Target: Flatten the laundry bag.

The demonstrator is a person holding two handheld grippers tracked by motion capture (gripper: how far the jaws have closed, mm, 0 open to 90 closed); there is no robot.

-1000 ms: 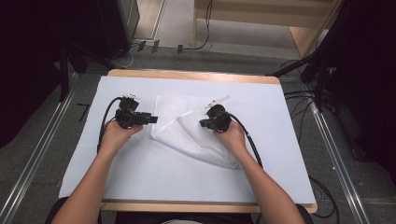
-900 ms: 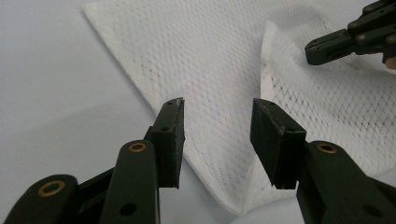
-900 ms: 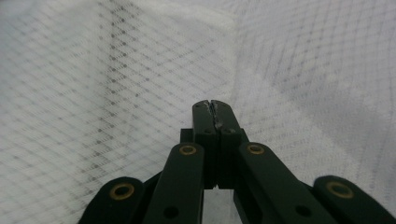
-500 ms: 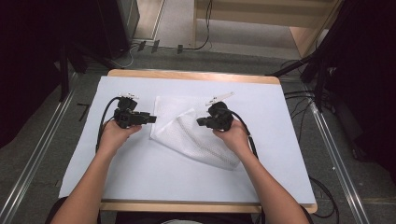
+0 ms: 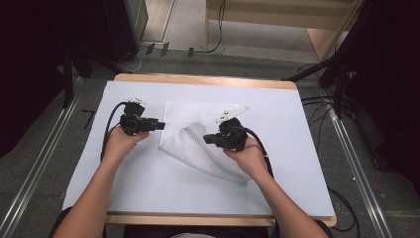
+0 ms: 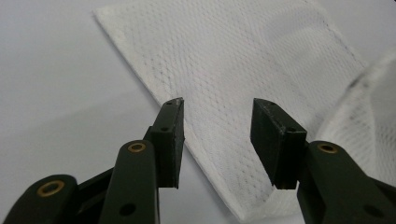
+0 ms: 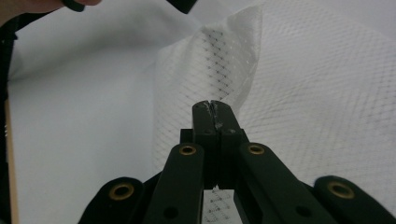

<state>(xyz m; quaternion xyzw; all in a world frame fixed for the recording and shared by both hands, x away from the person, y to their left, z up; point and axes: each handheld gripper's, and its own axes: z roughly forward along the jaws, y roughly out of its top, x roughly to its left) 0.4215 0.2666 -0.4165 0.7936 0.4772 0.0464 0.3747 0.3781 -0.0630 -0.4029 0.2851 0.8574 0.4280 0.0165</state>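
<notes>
a wooden table (image 5: 208, 80) carries a white sheet (image 5: 148, 193) and mesh cloth (image 5: 198, 116).

no readable text, labels or numbers — none on cloth, grippers or table

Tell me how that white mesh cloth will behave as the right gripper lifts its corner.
Likely floppy: the white mesh cloth already folds and droops where the right gripper pinches it. Probably light, since a thin pinch raises a whole flap. The flat part near the left gripper may drag along the table cover.
</notes>
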